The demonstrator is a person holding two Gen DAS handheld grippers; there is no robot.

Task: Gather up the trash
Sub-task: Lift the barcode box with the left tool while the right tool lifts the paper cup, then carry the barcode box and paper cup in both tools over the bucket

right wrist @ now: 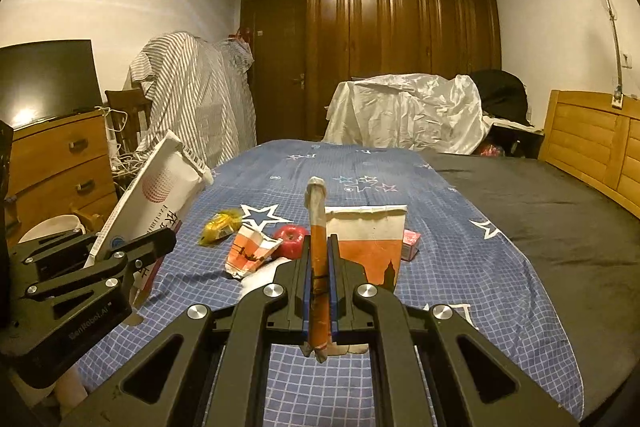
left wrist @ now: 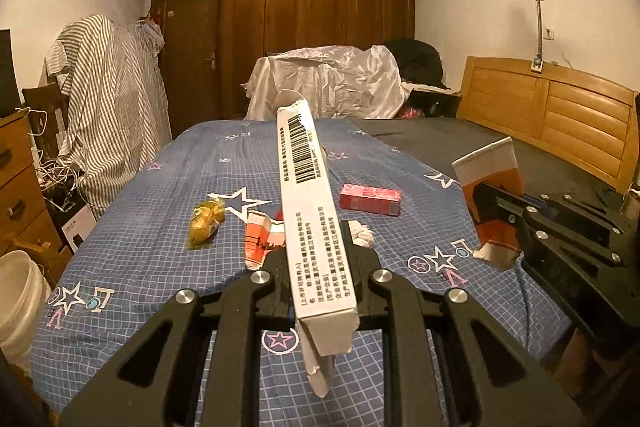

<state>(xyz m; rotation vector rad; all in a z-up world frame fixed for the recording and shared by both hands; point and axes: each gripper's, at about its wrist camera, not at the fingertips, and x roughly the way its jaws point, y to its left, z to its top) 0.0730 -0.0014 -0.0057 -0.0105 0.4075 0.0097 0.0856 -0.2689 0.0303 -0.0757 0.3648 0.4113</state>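
My left gripper [left wrist: 320, 255] is shut on a long white box [left wrist: 308, 187] with a barcode, which points away over the bed. The same box [right wrist: 160, 191] shows at the left in the right wrist view, in the left gripper [right wrist: 140, 255]. My right gripper [right wrist: 319, 243] is shut on an orange-and-white paper carton [right wrist: 368, 247], seen edge on between the fingers. On the blue sheet lie a yellow wrapper [left wrist: 206, 223], a crumpled orange-and-white paper bag [left wrist: 260, 239], a red box [left wrist: 370, 199], a white tissue wad [left wrist: 362, 233] and a red round thing [right wrist: 292, 241].
The bed [left wrist: 160, 179] has a blue starred sheet and a dark bare part [right wrist: 540, 207] toward the wooden headboard [left wrist: 560, 115]. A white bucket [left wrist: 20, 299] and a dresser [right wrist: 60, 163] with a TV [right wrist: 48, 83] stand at the left. Cloth-covered furniture and a wardrobe [left wrist: 316, 27] are behind.
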